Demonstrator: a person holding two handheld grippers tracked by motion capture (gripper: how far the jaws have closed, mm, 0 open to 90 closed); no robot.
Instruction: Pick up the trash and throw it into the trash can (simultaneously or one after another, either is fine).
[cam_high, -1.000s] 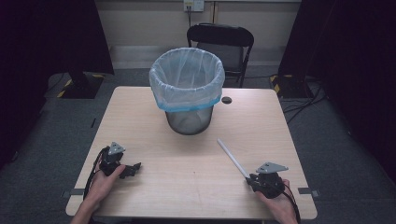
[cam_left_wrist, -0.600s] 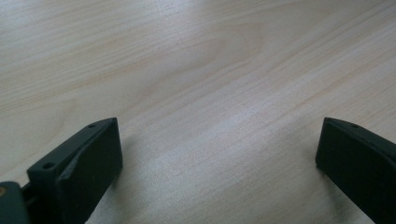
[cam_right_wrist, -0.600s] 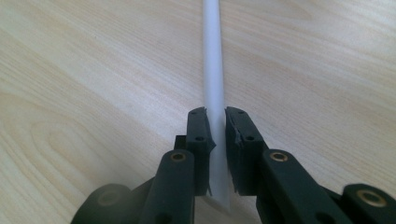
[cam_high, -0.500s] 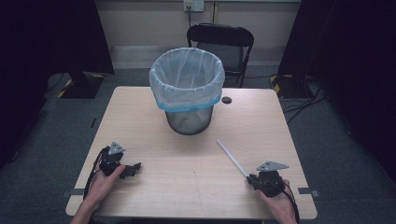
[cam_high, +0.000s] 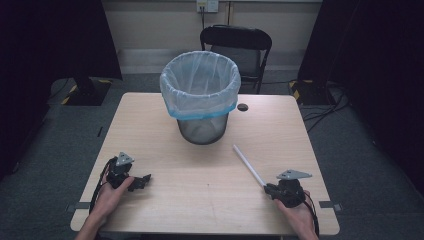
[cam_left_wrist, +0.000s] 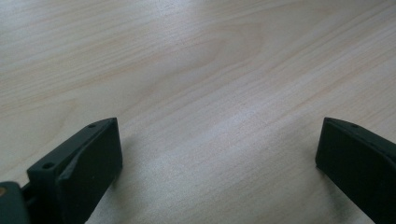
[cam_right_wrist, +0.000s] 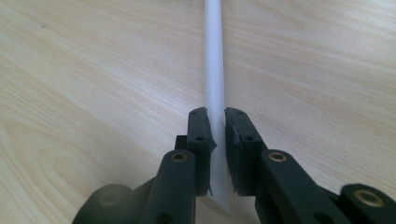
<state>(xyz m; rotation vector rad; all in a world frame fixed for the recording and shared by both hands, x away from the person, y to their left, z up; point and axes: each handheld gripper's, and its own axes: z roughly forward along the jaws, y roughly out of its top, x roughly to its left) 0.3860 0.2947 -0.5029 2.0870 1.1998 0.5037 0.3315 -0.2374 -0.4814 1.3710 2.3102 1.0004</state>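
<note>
A thin white tube (cam_high: 248, 165) lies flat on the wooden table (cam_high: 165, 135), slanting from the middle toward the near right. My right gripper (cam_high: 268, 189) is shut on the tube's near end; in the right gripper view both pads pinch the white tube (cam_right_wrist: 215, 70), which runs straight away from the right gripper (cam_right_wrist: 217, 122). Its jaws have just closed onto the tube. My left gripper (cam_high: 145, 180) rests at the near left of the table in a hand. In the left gripper view the left gripper (cam_left_wrist: 217, 135) stands open over bare wood.
A mesh waste bin (cam_high: 201, 97) lined with a pale blue bag stands at the table's middle back. A round cable hole (cam_high: 243, 107) sits to the bin's right. A black folding chair (cam_high: 236, 45) stands behind the table. Dark floor surrounds the table.
Nothing has visibly moved in the high view; both hands and the white tube keep their places.
</note>
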